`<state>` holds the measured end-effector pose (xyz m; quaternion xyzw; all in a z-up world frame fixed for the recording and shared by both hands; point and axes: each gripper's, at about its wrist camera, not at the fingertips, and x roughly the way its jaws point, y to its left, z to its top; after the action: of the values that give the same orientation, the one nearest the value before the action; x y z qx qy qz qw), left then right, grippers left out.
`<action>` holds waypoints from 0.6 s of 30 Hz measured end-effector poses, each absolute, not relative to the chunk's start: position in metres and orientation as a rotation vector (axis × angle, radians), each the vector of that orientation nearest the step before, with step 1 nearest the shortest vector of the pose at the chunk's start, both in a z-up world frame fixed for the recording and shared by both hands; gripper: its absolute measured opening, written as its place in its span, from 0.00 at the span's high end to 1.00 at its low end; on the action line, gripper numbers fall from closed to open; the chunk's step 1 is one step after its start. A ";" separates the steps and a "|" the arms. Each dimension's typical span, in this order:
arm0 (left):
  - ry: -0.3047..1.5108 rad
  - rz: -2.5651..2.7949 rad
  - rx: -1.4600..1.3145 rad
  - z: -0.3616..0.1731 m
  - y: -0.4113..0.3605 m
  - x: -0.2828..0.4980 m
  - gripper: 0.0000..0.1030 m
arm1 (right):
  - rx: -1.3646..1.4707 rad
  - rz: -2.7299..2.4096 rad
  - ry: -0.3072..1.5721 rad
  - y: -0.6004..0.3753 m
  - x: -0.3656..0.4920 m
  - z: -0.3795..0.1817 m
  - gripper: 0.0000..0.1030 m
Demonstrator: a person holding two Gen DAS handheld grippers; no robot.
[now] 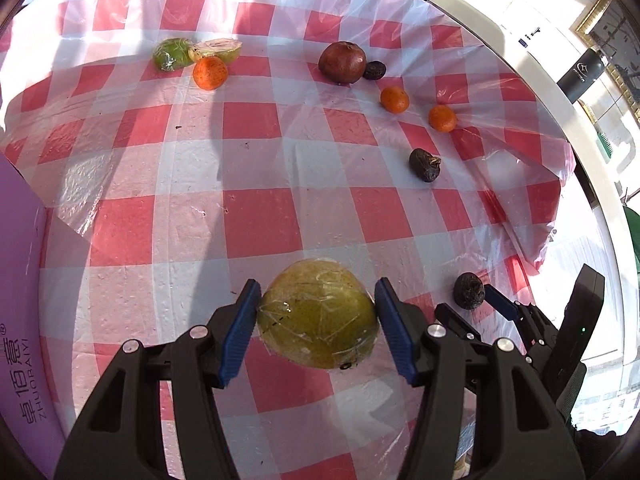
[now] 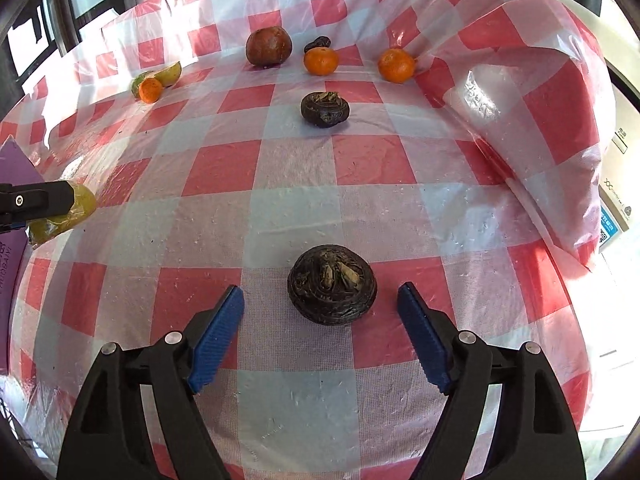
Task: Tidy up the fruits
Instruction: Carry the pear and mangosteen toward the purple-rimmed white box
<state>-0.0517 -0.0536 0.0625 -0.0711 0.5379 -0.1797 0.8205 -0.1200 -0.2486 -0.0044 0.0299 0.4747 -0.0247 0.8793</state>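
Note:
My left gripper (image 1: 318, 312) is shut on a plastic-wrapped yellow-green pomelo piece (image 1: 318, 316), its blue pads against both sides; it also shows at the left edge of the right wrist view (image 2: 68, 214). My right gripper (image 2: 320, 300) is open around a dark wrinkled fruit (image 2: 332, 284) on the checked cloth, pads apart from it; this fruit also shows in the left wrist view (image 1: 469, 290). Another dark fruit (image 2: 325, 109) lies farther off. Two oranges (image 2: 321, 61) (image 2: 396, 65), a reddish-brown fruit (image 2: 268, 46) and a small dark fruit (image 2: 318, 43) lie at the back.
At the back left lie a wrapped green fruit (image 1: 171, 54), a cut pomelo slice (image 1: 220, 50) and a third orange (image 1: 210, 73). A purple box (image 1: 20, 320) stands at the left. The cloth (image 2: 540, 92) is bunched up along the table's right edge.

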 end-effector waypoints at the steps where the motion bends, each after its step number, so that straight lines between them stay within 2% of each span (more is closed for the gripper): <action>1: 1.145 -0.383 -0.154 0.064 -0.052 -0.054 0.43 | 0.062 -0.057 0.991 -0.249 -0.118 -0.003 0.34; 2: 1.144 -0.383 -0.154 0.065 -0.050 -0.056 0.43 | 0.058 -0.055 0.994 -0.249 -0.116 -0.001 0.53; 3: 1.143 -0.384 -0.155 0.067 -0.048 -0.058 0.43 | 0.058 -0.050 1.007 -0.250 -0.112 0.001 0.60; 18: 1.054 -0.399 -0.170 0.108 -0.015 -0.076 0.43 | 0.104 0.013 1.024 -0.211 -0.106 0.025 0.60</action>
<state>-0.0764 -0.0148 0.1080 -0.0803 0.4987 -0.1888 0.8421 -0.1055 -0.2108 0.0250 0.0497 0.4898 0.0061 0.8704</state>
